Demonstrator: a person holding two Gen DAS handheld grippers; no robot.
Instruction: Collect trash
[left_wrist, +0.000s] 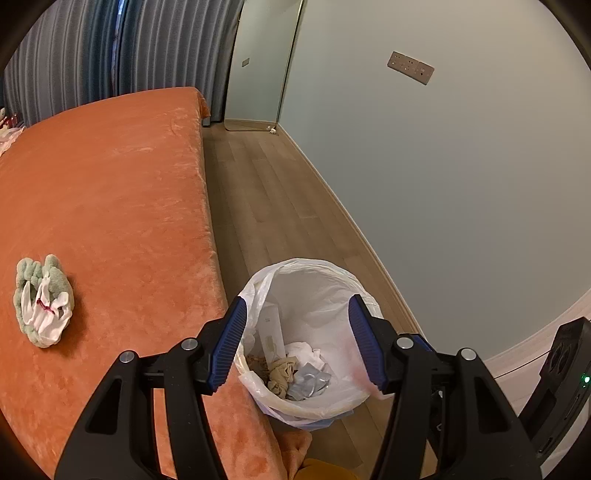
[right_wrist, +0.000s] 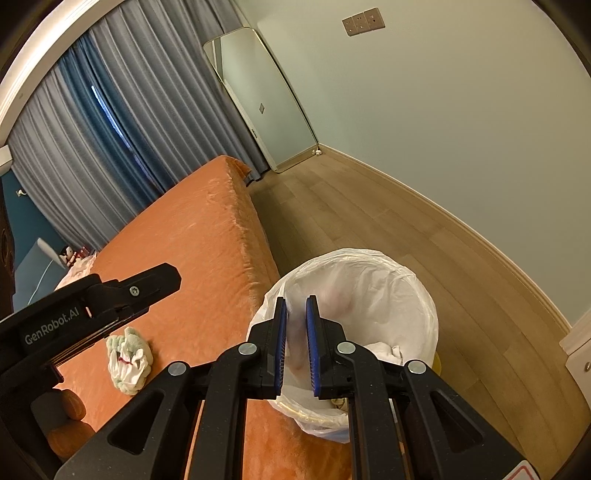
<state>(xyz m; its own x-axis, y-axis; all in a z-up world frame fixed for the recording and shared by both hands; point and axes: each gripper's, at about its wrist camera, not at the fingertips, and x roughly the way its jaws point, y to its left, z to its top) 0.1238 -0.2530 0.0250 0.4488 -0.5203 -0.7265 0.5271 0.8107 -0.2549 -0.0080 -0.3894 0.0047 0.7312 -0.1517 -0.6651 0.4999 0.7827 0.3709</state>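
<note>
Left gripper (left_wrist: 297, 341): hanging over the bin with its jaws spread wide and nothing between the pads; its arms are cut off at the bottom edge of the left view.
Right gripper (right_wrist: 295, 347): its blue pads are standing close together with a narrow gap; something pale and blurred is showing in that gap, and whether it is pinched or only the liner behind cannot be told.
Bin (left_wrist: 334, 408): standing on the floor just beside the bed's corner, lined with a white bag (left_wrist: 314, 291); its base is hiding behind the grippers in both views.
Trash in bin: a white box (left_wrist: 271, 332), white cloth or paper (left_wrist: 306, 352), a beige crumpled piece (left_wrist: 282, 373) and a grey foil-like wrapper (left_wrist: 310, 380) are lying at the bottom; what lies under them is not showing.
Bundle (left_wrist: 43, 301): a green and white fabric lump is sitting on the bed, well apart from the bin; what it is cannot be made out.
Bed (left_wrist: 122, 192): its orange cover is running off the left edge.
Mirror (right_wrist: 266, 103): leaning on the far wall by the curtain (right_wrist: 122, 110).
Yellow patch (left_wrist: 325, 469): peeking in at the bottom edge, mostly cut off.
</note>
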